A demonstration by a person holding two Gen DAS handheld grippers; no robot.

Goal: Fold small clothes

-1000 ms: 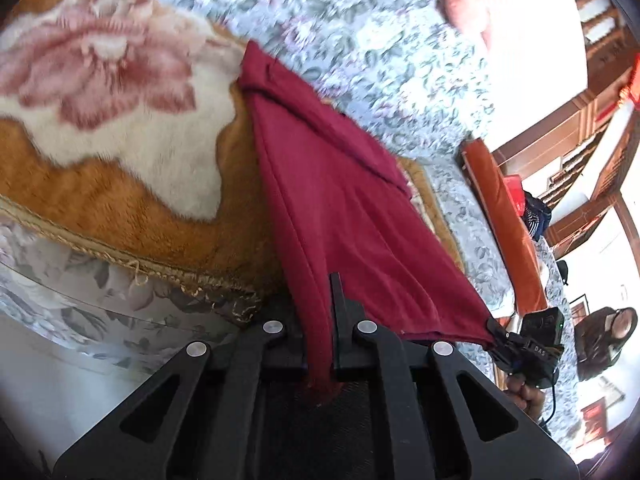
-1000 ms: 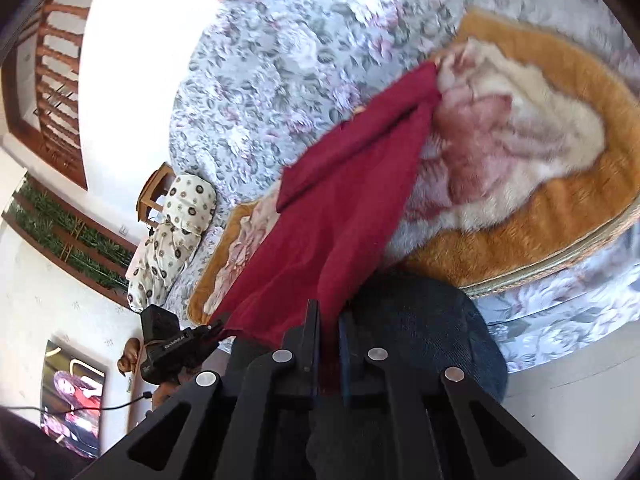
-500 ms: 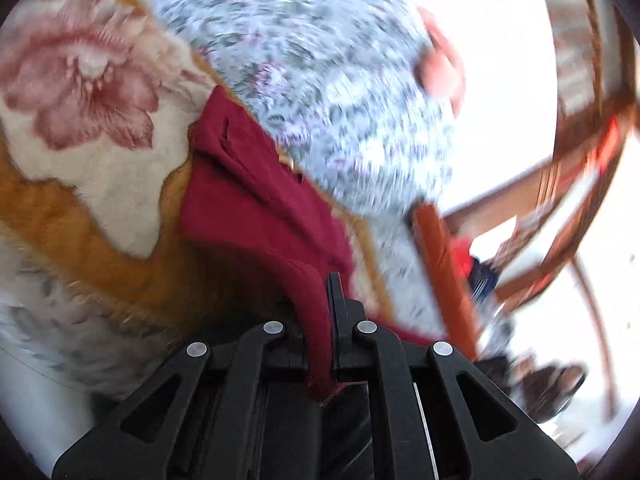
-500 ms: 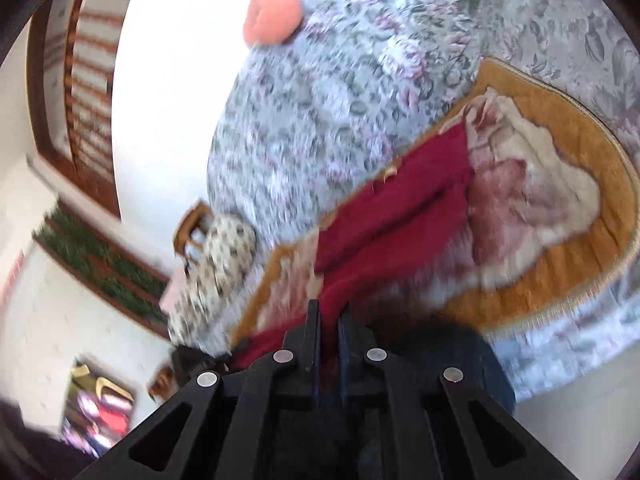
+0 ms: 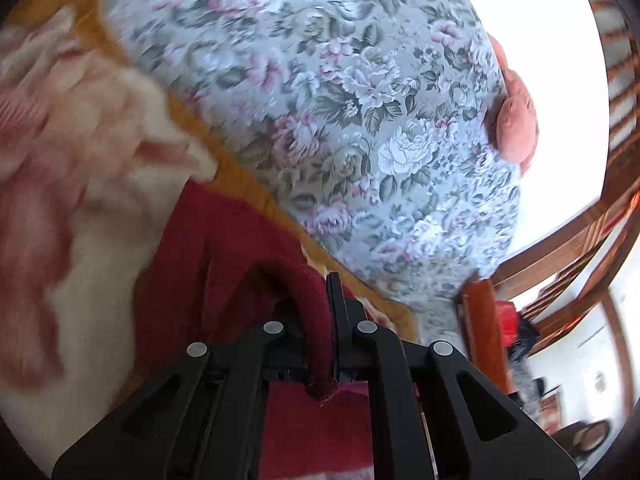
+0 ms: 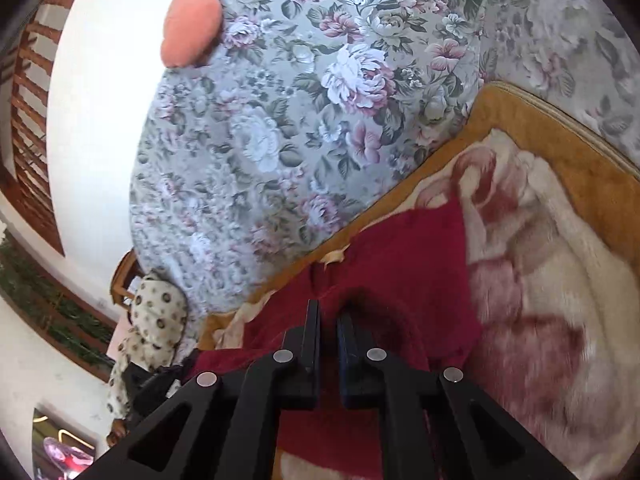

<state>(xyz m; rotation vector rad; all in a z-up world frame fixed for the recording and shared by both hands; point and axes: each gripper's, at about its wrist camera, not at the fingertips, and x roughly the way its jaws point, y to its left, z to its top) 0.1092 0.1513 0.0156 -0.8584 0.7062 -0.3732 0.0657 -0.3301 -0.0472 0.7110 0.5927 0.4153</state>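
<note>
— Two grippers show, one from each wrist camera; what are they holding?

— Both pinch one dark red garment (image 5: 224,264); the left gripper (image 5: 326,320) has its jaws closed on a rolled hem that loops up and runs down between them; the right gripper (image 6: 328,328) has its jaws nearly together with red cloth bunched at the tips, gripping an edge.

— Where does the garment lie?

— On a plush blanket (image 6: 560,280), gold-bordered with a large pink rose, spread over a floral sofa (image 5: 360,80); the cloth lies doubled just in front of both grippers, close to the blanket's gold border; a salmon cushion (image 6: 192,20) sits well apart at the sofa's far end.

— How would it handle?

— It looks light, soft and limp, so it will sag and slide wherever unsupported; the plush pile beneath may drag at it; I would judge the hemmed edges and corners the safest hold, since the thicker seam gives the jaws something to bite.
</note>
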